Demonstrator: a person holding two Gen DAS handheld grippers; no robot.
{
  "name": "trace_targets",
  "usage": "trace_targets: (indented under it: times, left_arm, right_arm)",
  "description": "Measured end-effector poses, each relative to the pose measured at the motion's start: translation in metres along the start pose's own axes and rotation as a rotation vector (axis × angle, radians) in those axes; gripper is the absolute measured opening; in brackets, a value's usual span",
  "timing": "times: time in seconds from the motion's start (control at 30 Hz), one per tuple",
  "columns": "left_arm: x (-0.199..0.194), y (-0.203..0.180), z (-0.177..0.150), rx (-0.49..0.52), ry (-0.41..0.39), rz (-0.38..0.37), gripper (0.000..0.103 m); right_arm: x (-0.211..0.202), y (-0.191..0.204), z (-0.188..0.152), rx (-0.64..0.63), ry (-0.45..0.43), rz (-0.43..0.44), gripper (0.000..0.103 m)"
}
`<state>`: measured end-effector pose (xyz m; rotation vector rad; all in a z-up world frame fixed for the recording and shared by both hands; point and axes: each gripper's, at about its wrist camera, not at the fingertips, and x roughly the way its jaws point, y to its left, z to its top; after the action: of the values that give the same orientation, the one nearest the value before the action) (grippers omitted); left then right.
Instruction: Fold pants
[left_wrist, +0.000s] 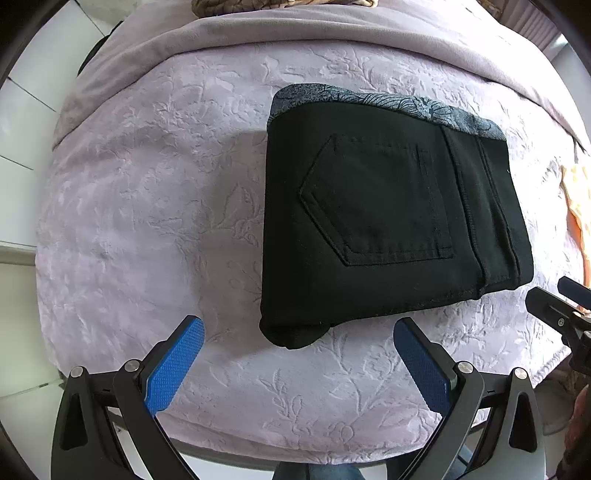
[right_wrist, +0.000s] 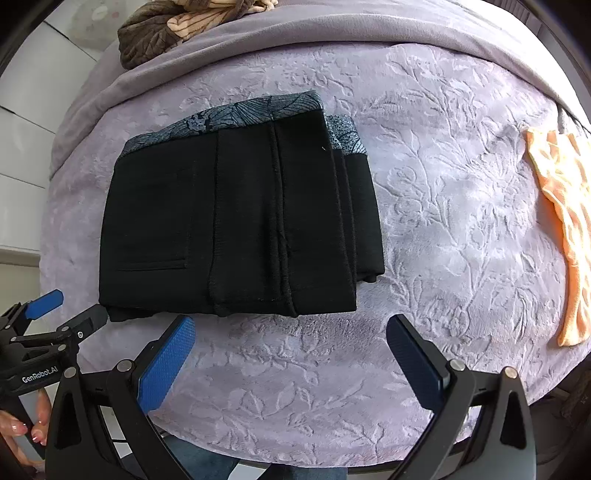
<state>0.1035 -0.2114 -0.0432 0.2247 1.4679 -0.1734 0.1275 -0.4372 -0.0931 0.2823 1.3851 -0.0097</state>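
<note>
The black cotton pants with the grey floral-print waistband (left_wrist: 388, 221) lie as a compact folded rectangle on the lilac embossed plush bed cover (left_wrist: 147, 184), back pocket up, the printed band along the far edge. To my eye the folding is essentially done, so what remains is tidying: I would press the stacked layers flat, square the near corner where a lump of cloth bulges out, and avoid dragging the bundle, since the plush would grip it and skew the layers. My left fingers (left_wrist: 299, 358) stand wide apart and empty, just short of the near edge; my right fingers (right_wrist: 291, 354) are equally spread and hold nothing, close to the near edge. The layers beneath the top panel are hidden, so I cannot tell how evenly the legs lie inside. An orange cloth (right_wrist: 565, 221) is cut off at the right rim, and a brown leaf-patterned fabric (right_wrist: 155, 33) at the far side is only partly in view.
</note>
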Motion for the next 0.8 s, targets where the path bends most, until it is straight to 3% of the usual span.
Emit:
trace_targets:
  times: [0.8]
  left_arm:
    - [0.006,0.002,0.008,-0.024,0.004,-0.01,0.103]
  right_arm:
    - [0.01,-0.013,0.008,-0.002,0.016,-0.005,0.103]
